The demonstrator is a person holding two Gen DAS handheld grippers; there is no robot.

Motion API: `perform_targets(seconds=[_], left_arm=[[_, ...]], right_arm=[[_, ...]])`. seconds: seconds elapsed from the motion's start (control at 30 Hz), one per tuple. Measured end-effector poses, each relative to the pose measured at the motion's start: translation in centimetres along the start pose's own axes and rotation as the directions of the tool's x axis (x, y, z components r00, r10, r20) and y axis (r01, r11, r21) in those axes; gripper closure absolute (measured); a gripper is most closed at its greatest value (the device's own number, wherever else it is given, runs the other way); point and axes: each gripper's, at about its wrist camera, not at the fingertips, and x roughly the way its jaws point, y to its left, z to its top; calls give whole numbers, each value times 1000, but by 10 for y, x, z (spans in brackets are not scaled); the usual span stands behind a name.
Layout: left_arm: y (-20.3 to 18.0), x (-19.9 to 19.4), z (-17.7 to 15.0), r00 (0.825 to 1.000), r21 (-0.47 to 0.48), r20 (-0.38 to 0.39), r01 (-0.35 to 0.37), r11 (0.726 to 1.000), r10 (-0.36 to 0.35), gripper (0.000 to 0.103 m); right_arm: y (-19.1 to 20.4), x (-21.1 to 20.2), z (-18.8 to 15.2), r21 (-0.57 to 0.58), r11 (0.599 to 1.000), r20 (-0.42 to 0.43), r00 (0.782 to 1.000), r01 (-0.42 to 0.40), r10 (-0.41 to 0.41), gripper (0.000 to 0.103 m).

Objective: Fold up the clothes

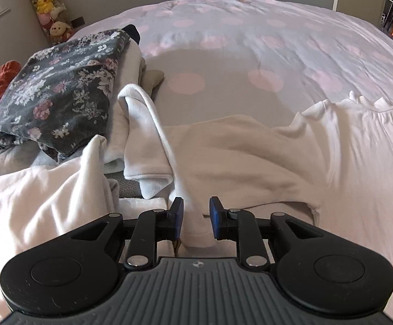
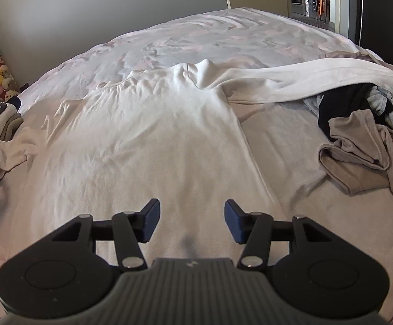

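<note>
A white long-sleeved top [image 2: 147, 135] lies spread flat on a bed [image 2: 196, 40], its body directly ahead of the right gripper [image 2: 191, 223], whose two blue pads stand well apart over the cloth, gripping nothing. Only the left wrist view shows the folded floral garment [image 1: 58, 89] atop a stack — and one white sleeve [image 1: 153, 124] trailing down between the left gripper [image 1: 195, 219] pads, which stand narrowly apart, the left pad at the cloth, the right one clear. Only the right view shows an unfolded heap [image 2: 367, 135] at the bed's right.
</note>
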Motion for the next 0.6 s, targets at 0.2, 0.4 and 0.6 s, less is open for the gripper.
perform_targets(seconds=[0.2, 0.4, 0.6], left_arm=[[9, 6, -2, 1000, -36, 20, 8, 999, -7, 102], [18, -30, 5, 990, -55, 95, 112, 992, -106, 103], [1, -96, 19, 925, -26, 199, 336, 941, -325, 103]], right_arm=[[2, 5, -1, -12, 1000, -15, 1000, 14, -14, 47], [4, 6, -1, -14, 1000, -18, 1000, 8, -8, 47], [10, 0, 1, -20, 1000, -1, 1000, -7, 7, 47]])
